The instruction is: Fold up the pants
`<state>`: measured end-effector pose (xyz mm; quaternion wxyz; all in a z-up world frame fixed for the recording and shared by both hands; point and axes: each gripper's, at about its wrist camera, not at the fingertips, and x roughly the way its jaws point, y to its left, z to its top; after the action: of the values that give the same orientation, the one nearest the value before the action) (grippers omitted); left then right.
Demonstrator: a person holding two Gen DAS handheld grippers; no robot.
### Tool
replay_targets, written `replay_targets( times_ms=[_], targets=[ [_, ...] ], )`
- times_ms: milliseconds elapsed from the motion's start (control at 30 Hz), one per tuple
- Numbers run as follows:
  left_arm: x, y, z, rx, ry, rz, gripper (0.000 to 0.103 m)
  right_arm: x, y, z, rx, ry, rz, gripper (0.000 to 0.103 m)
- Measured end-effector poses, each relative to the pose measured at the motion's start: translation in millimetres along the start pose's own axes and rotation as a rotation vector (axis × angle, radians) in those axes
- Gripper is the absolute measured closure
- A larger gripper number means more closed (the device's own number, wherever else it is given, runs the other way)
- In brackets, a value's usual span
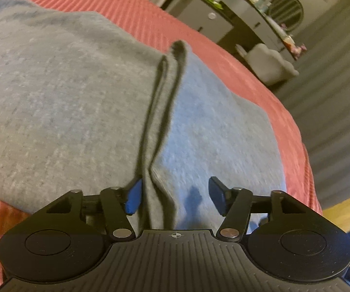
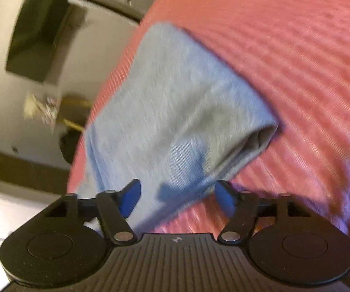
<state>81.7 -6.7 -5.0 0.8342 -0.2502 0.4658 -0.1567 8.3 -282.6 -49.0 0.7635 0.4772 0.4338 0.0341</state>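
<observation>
Grey-blue pants [image 1: 65, 92] lie on a red ribbed bedspread [image 1: 131, 7]. In the left wrist view a raised fold of the cloth [image 1: 160, 112] runs from far to near and passes between the fingers of my left gripper [image 1: 175, 197], which is open just above the fabric. In the right wrist view a folded pant leg [image 2: 175, 102] lies on the bedspread [image 2: 296, 73] with its open hem at the right. My right gripper [image 2: 178, 198] is open over the leg's near end, holding nothing.
The bed's edge drops off to the right in the left wrist view, with a dark dresser [image 1: 226, 17] and a grey chair [image 1: 270, 63] beyond. In the right wrist view a wall-mounted TV [image 2: 38, 34] and the floor lie left of the bed.
</observation>
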Motion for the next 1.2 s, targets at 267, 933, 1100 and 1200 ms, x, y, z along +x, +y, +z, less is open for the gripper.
replay_targets(
  times_ms=[267,933,1100,1200],
  targets=[
    [-0.6,7.2,2.3,-0.020,-0.024,0.006,0.083,-23.8,-12.9,3.7,0.087,-0.164,0.035,0.064],
    [-5.6,-7.0,-4.5,0.055,-0.100,0.028,0.085,-16.6,-8.8,3.6,0.070,-0.251,-0.070,0.077],
    [-17.0,-11.2,-6.5,0.066,-0.133,0.004,0.085,-17.8,6.8,0.9,0.010,-0.257,-0.157,0.083],
    [-26.7,-13.1,-5.7,0.078,-0.156,0.012,0.085,-31.4,13.5,-2.6,-0.021,-0.232,-0.207,0.080]
  ],
)
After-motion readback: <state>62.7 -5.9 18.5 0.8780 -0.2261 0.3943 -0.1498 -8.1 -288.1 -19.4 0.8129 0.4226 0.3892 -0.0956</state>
